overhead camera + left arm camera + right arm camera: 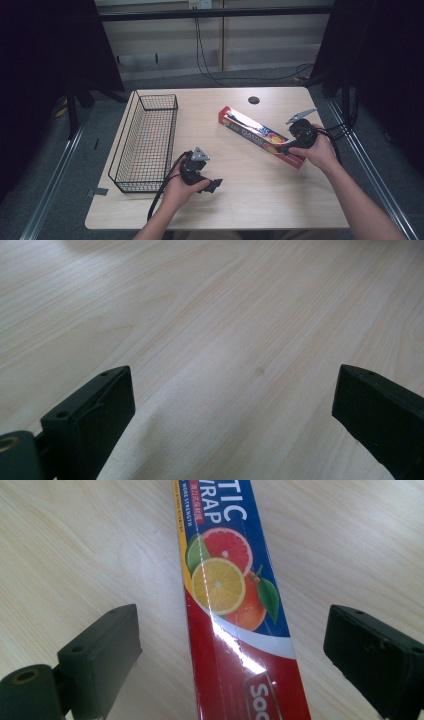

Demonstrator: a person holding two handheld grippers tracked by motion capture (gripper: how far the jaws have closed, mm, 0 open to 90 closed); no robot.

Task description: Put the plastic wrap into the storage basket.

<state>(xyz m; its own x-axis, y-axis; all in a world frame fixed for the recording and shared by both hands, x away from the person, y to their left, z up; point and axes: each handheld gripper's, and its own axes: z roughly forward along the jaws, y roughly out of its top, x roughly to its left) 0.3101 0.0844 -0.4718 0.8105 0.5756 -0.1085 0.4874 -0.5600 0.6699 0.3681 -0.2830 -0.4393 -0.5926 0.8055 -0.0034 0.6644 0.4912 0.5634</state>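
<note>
My left gripper (214, 185) idles wide open over bare table (260, 200) near the front edge. My right gripper (232, 645) hovers with jaws spread wide astride the plastic wrap box (235, 605), not yet touching it. I judge this the approach to grasp; next I lower and close across its narrow width. The box lies flat right of centre, long axis running diagonally, its far end pointing toward the wire basket (145, 145).
</note>
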